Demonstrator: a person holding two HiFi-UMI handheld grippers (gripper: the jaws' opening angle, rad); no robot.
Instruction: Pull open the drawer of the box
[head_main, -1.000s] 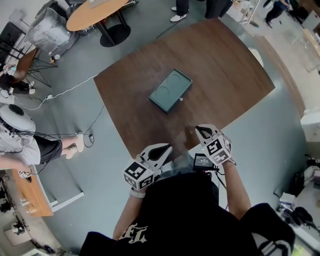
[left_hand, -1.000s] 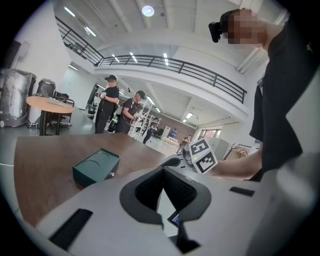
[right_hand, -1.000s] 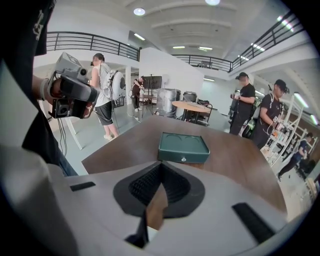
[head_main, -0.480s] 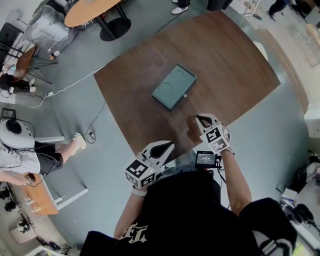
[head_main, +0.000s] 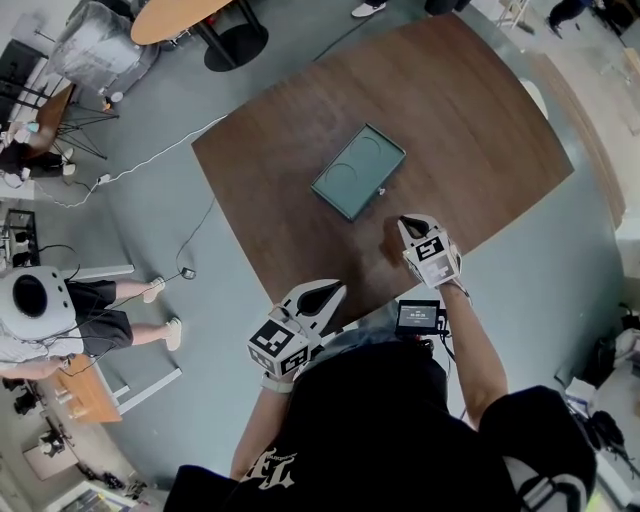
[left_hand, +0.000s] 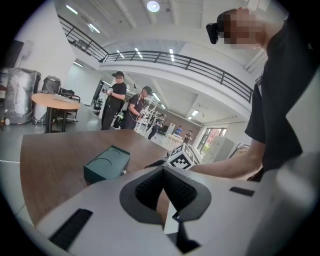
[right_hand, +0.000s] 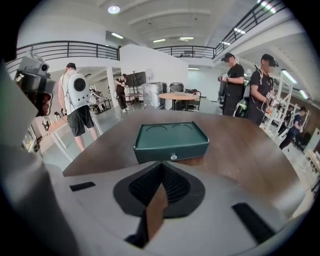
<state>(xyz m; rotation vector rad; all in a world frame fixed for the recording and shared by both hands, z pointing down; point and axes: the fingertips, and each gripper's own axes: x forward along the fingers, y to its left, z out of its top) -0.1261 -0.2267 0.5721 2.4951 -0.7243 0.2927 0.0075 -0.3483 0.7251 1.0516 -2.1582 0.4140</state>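
Observation:
A dark green box (head_main: 358, 172) with two round recesses in its lid lies on the brown table (head_main: 470, 130). Its drawer front is flush and carries a small silver knob (head_main: 381, 191). My right gripper (head_main: 405, 222) hovers over the table a short way in front of that knob, shut and empty. The right gripper view faces the box (right_hand: 171, 140) and knob (right_hand: 173, 157) straight beyond the right gripper (right_hand: 162, 167). My left gripper (head_main: 330, 290) is at the table's near edge, shut on nothing. Past the left gripper (left_hand: 163, 169) I see the box (left_hand: 106, 163) at the left.
A small screen device (head_main: 418, 317) hangs at the person's waist. A round wooden table (head_main: 190, 15) stands far left. A cable (head_main: 150, 175) runs across the grey floor. A seated person (head_main: 40, 300) is at left, and two people (right_hand: 245, 85) stand beyond the table.
My right gripper has moved forward over the table towards the box's knob. The left gripper has stayed near the table's edge. The box has not moved.

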